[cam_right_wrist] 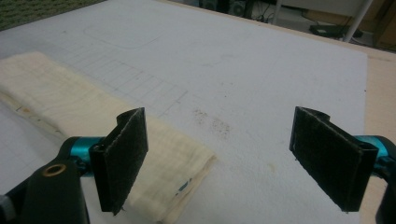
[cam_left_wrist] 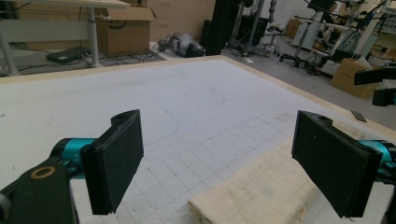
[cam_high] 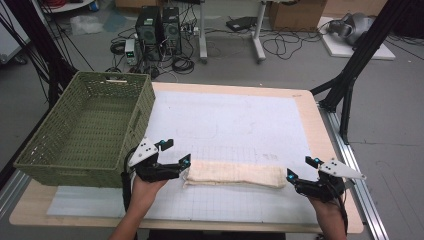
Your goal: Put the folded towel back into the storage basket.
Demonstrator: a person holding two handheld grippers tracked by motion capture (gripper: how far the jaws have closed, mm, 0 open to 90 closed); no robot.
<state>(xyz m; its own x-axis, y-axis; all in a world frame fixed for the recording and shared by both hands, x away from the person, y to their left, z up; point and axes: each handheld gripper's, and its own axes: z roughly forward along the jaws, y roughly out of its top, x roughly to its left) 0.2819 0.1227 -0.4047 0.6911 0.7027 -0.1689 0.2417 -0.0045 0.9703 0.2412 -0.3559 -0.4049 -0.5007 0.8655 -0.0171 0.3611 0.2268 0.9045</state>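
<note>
The folded cloth (cam_high: 233, 175) lies along the near edge of the white mat (cam_high: 235, 125); left gripper (cam_high: 178, 152) and right gripper (cam_high: 302, 168) flank its ends, jaws apart; the green basket (cam_high: 40, 150) at left seems empty.

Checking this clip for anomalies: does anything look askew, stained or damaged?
Little stands out. The folded cloth lies flat between the open left gripper and right gripper. Only brownish specks mark the white mat near the cloth's end.

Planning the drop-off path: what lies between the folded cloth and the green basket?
In the high view, the left tool sits between folded cloth and green basket, over white mat.
</note>
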